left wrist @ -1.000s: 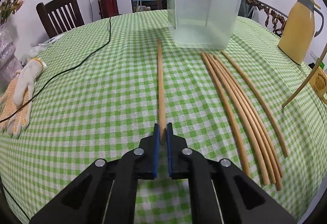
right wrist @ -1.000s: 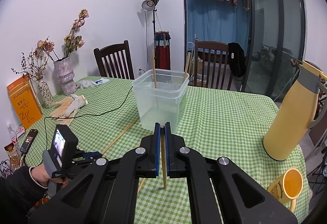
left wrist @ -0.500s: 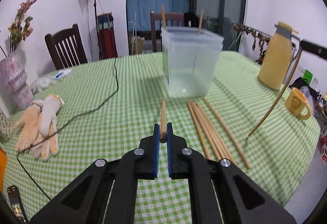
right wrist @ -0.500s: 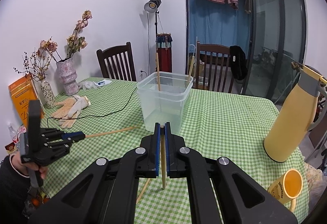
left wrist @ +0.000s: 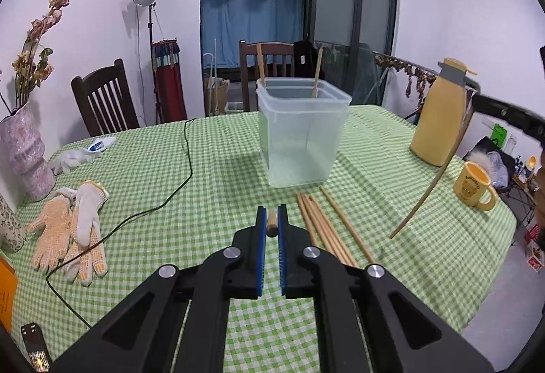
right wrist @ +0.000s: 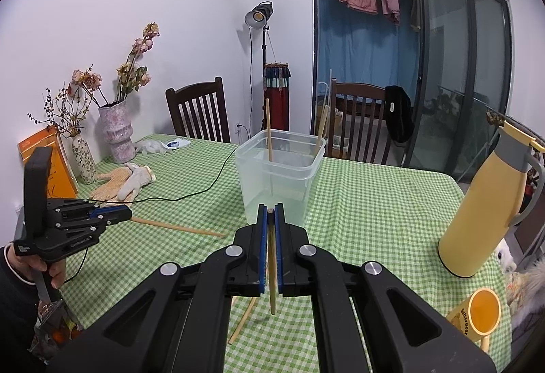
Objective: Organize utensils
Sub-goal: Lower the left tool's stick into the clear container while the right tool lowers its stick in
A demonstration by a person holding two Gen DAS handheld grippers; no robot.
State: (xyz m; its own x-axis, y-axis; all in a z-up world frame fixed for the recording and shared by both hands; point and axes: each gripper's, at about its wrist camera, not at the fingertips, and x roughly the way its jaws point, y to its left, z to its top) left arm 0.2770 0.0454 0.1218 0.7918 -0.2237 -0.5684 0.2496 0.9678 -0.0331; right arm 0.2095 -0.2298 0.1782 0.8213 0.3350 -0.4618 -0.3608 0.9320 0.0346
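My left gripper (left wrist: 271, 220) is shut on a wooden chopstick (left wrist: 271, 226), held end-on toward the camera above the cloth. In the right wrist view the left gripper (right wrist: 127, 214) holds that chopstick (right wrist: 177, 228) level, pointing right. My right gripper (right wrist: 270, 218) is shut on another chopstick (right wrist: 271, 271) that hangs down below the jaws; in the left wrist view this chopstick (left wrist: 432, 182) slants at the right. The clear plastic container (left wrist: 301, 138) (right wrist: 277, 175) stands ahead with two chopsticks upright in it. Several chopsticks (left wrist: 327, 226) lie on the cloth in front of it.
The table has a green checked cloth (left wrist: 204, 168). A yellow thermos (left wrist: 437, 114) (right wrist: 483, 206) and a yellow mug (left wrist: 475, 185) (right wrist: 477, 315) stand at the right. Work gloves (left wrist: 75, 226), a black cable (left wrist: 177, 175) and vases (left wrist: 24, 148) are at the left. Chairs stand behind the table.
My left gripper has lifted its chopstick off the cloth and tipped up to level. The right gripper has held its chopstick nearly still.
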